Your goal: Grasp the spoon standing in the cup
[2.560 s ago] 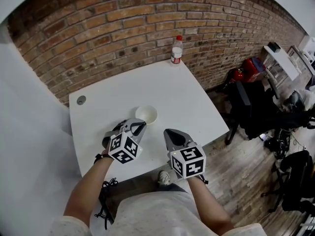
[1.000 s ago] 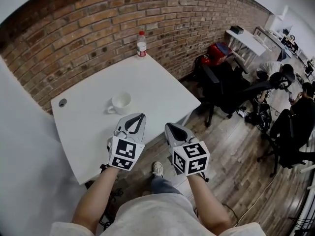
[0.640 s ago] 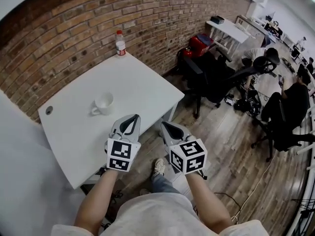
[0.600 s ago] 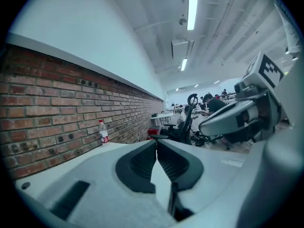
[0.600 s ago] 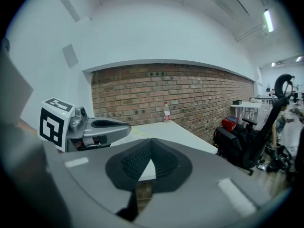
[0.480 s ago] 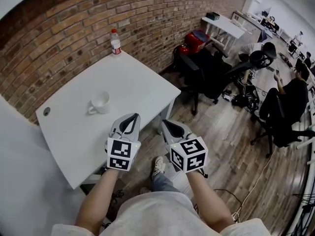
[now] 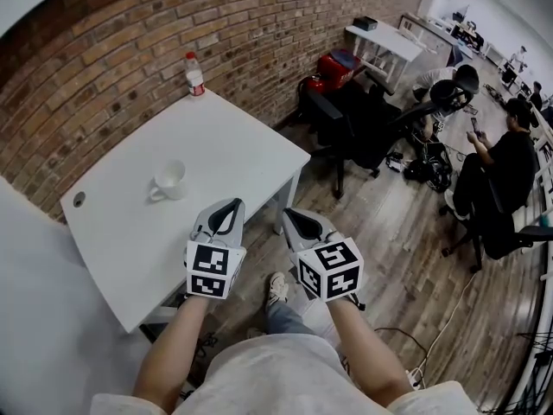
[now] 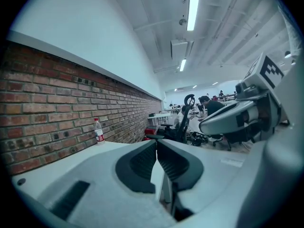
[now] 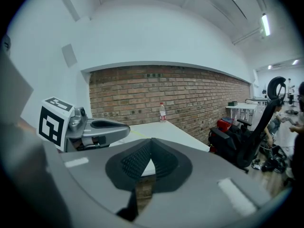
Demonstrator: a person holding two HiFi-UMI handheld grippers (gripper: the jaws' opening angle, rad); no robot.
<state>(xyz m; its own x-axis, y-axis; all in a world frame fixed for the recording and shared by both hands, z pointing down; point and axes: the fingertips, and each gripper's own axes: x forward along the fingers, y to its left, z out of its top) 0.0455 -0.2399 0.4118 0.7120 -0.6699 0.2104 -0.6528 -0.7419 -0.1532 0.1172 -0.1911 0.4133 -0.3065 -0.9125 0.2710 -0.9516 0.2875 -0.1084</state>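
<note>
A white cup (image 7: 168,180) with a handle stands on the white table (image 7: 233,141), left of its middle. No spoon shows in it from the head view. My left gripper (image 7: 237,203) hovers over the table's near edge, right of and nearer than the cup, with its jaws shut and empty. My right gripper (image 7: 289,214) is beside it, past the table's corner and above the wooden floor, also shut and empty. In the left gripper view the left gripper (image 8: 156,144) has its tips touching; the right gripper (image 9: 151,141) shows the same in its own view. Neither gripper view shows the cup.
A water bottle (image 7: 194,73) stands at the table's far corner by the brick wall. A cable hole (image 7: 79,200) is at the table's left. Black office chairs (image 7: 363,128), a red bag (image 7: 333,66), a white desk (image 7: 384,37) and seated people (image 7: 510,158) fill the right.
Across the head view frames the cup has shifted left and away from both grippers, and more of the room at right has come into view. Both grippers stay shut, side by side.
</note>
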